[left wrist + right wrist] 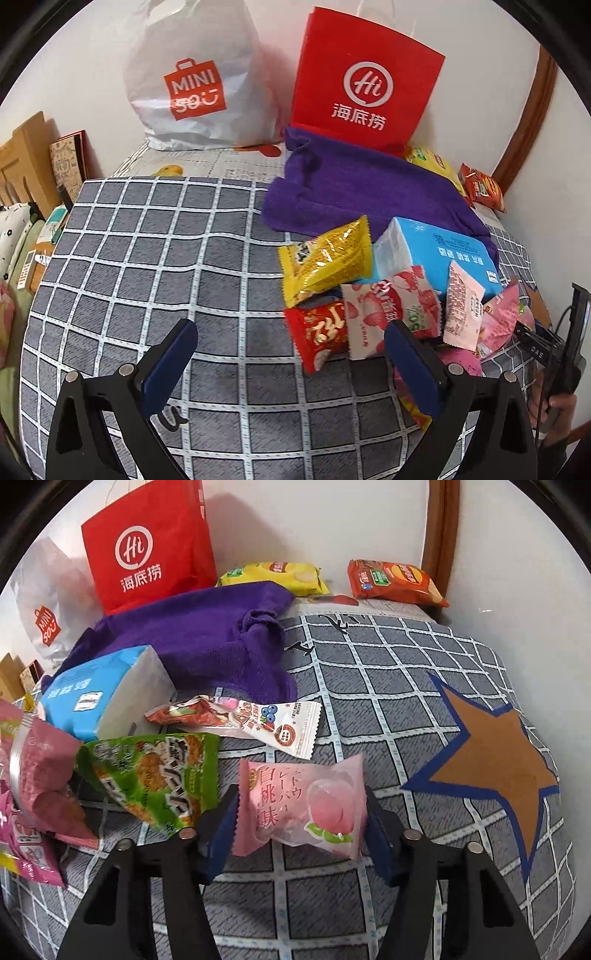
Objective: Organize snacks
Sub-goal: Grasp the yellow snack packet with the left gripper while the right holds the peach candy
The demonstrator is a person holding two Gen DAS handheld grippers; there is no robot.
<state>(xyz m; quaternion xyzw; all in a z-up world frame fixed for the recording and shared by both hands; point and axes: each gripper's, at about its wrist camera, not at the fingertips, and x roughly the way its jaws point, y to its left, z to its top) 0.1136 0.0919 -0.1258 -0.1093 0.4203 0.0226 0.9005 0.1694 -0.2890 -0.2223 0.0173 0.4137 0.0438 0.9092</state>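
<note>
Clearly the blue box (439, 251) is the best landmark, because both views show it. To the left of it, the left gripper (291, 354) hangs wide open over the checked cloth (147, 258) and holds nothing; its right finger is just beside the strawberry packet (388, 314). The yellow packet (325, 258) leans against the box, and the red packet (319, 332) lies in front of that one. Behind the box lie the purple towel (351, 184) and then the red bag (365, 85), with the white bag (192, 81) further left.

To the right of the box, the right gripper (301, 834) has its jaws around the pink peach packet (299, 805). They seem to touch both sealed ends, but I cannot tell if the grip is already firm. The green packet (155, 775) is just beside it.

I think the step is to take this peach packet out of the pile. It is good to close slowly, because the puffed film can slip, and to lift straight up so the green packet is not pulled along.

Only the right view shows the star patch (495, 771) and both chip packets (395, 583) fully; only the left view shows the yellow and red packets.
</note>
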